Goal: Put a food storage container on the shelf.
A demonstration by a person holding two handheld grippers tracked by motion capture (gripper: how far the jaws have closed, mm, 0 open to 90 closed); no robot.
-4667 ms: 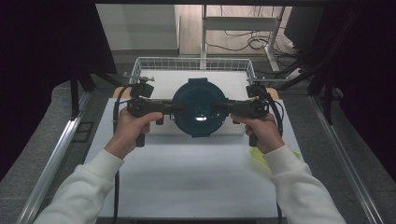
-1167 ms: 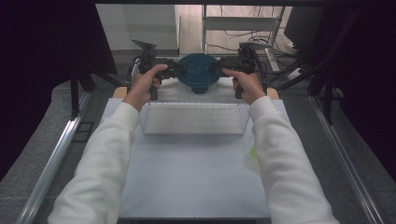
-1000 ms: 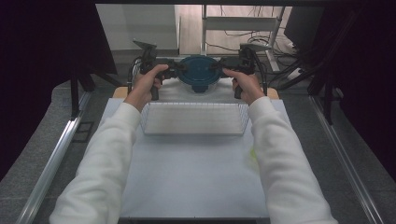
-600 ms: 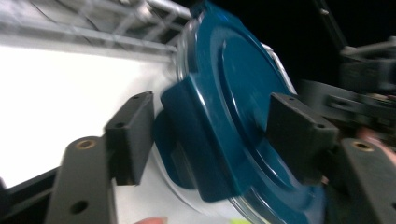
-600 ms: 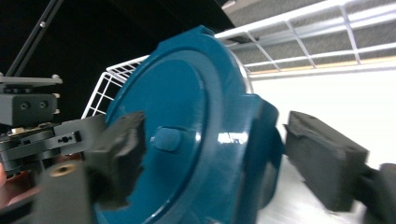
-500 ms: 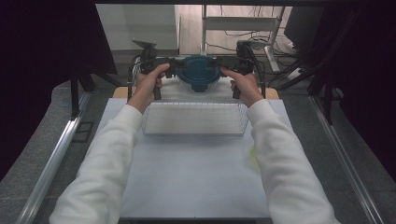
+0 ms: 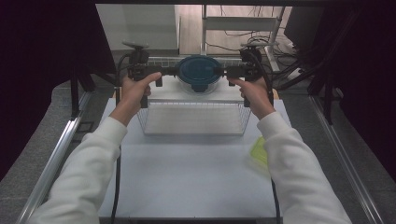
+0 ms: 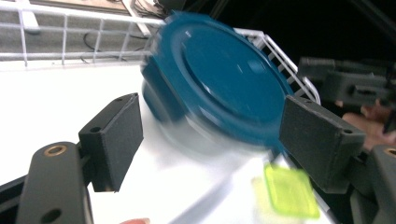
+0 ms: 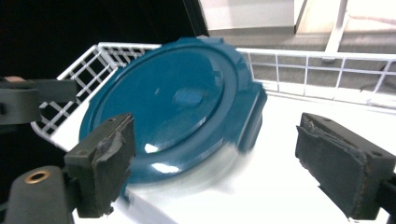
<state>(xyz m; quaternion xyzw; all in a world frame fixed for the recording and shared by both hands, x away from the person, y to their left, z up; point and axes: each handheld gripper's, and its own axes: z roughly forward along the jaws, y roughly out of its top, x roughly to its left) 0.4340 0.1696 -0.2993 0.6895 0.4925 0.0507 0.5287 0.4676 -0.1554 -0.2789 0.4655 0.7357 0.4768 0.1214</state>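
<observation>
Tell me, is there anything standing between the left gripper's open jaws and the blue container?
Nothing visible does. In the left gripper view, the left gripper is open with bare white surface between its jaws, and the blue container sits just beyond them inside the wire basket.

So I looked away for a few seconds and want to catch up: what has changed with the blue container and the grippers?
The blue-lidded container, carried over the table nearer the person before, now sits inside the wire basket. The left gripper and right gripper have just been opening, and their pads now stand clear of it on either side. The white table and the yellow-green piece lie as before.
</observation>
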